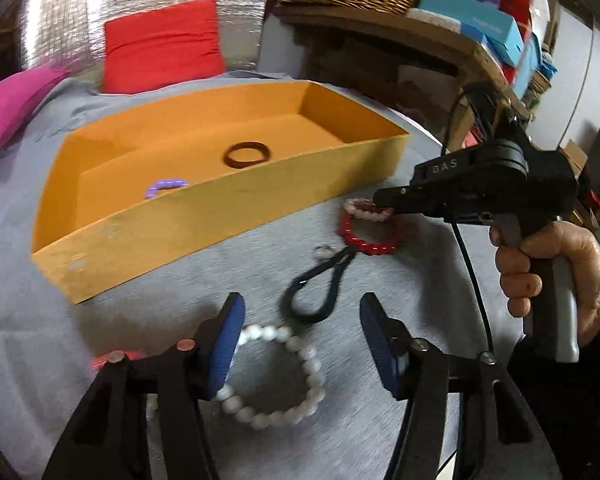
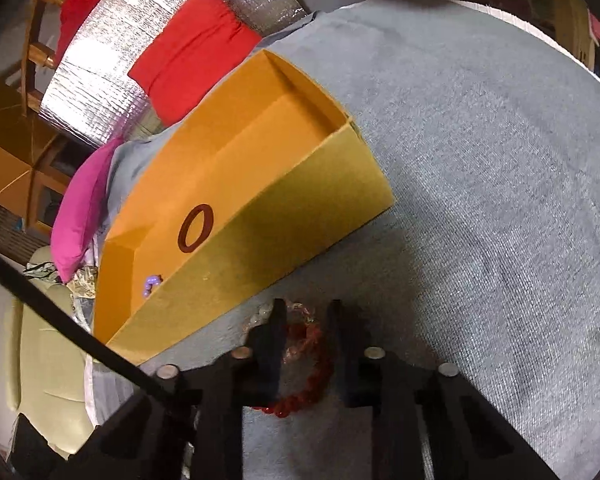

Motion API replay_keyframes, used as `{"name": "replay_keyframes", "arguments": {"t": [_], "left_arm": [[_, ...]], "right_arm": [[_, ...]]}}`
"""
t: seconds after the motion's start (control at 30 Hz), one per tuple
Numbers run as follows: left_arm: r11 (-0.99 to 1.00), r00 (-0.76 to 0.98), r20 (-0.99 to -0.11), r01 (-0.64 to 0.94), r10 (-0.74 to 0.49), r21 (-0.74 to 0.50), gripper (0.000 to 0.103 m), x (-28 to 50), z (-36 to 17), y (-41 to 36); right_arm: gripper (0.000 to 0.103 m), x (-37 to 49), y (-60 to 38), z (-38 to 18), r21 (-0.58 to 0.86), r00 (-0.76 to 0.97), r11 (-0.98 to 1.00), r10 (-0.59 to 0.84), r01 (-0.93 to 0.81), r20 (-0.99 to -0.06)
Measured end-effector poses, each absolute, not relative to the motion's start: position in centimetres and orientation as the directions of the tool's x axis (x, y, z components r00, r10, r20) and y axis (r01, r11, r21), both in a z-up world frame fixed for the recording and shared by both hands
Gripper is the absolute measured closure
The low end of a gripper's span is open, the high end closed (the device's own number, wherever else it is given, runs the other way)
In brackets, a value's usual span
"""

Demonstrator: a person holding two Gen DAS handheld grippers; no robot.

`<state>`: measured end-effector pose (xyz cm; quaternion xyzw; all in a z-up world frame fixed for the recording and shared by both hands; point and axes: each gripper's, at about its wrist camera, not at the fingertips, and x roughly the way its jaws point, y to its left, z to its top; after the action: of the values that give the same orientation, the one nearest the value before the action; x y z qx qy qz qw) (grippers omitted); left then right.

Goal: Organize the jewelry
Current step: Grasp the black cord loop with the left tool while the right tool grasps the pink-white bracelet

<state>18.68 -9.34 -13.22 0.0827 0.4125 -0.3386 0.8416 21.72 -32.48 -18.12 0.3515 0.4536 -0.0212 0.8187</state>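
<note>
Grey-clothed tabletop (image 1: 228,264), cluttered shelves behind; one orange box (image 1: 204,216), six bracelets. Left gripper (image 1: 302,344) spread; right gripper (image 2: 306,344) spread.

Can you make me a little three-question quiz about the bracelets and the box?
1. True or false: the orange box already holds a brown bangle and a purple bracelet.
2. Which bracelet lies between the open fingers of the left gripper? A) the white bead bracelet B) the red bead bracelet C) the black cord bracelet
3. Fill in: the right gripper is open above the ___ bead bracelet, beside the box.

Key: 1 true; 2 A; 3 red.
</note>
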Motion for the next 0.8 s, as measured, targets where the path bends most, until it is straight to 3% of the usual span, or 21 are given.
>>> {"name": "replay_keyframes", "arguments": {"t": [0.13, 0.47, 0.63, 0.8], "left_arm": [[0.747, 0.4, -0.763, 0.645, -0.508, -0.159, 0.055, 19.2, -14.1, -11.2], [0.745, 0.384, -0.776, 0.647, -0.501, -0.161, 0.056, 20.4, -15.2, -14.1], [0.749, 0.405, -0.779, 0.651, -0.479, -0.122, 0.083, 20.6, -15.4, -15.0], [0.764, 0.404, -0.774, 0.627, -0.488, -0.154, 0.095, 21.4, -15.4, -14.7]], "right_arm": [[0.094, 21.4, -31.9, -17.2, 0.535, 0.611, 0.781, 0.261, 0.321, -0.747], [0.094, 19.9, -33.1, -16.3, 0.574, 0.654, 0.766, 0.28, 0.289, -0.703], [0.094, 19.1, -34.4, -16.2, 0.6, 0.667, 0.742, 0.288, 0.298, -0.688], [0.094, 18.5, -35.0, -16.2, 0.608, 0.67, 0.738, 0.294, 0.295, -0.682]]}}
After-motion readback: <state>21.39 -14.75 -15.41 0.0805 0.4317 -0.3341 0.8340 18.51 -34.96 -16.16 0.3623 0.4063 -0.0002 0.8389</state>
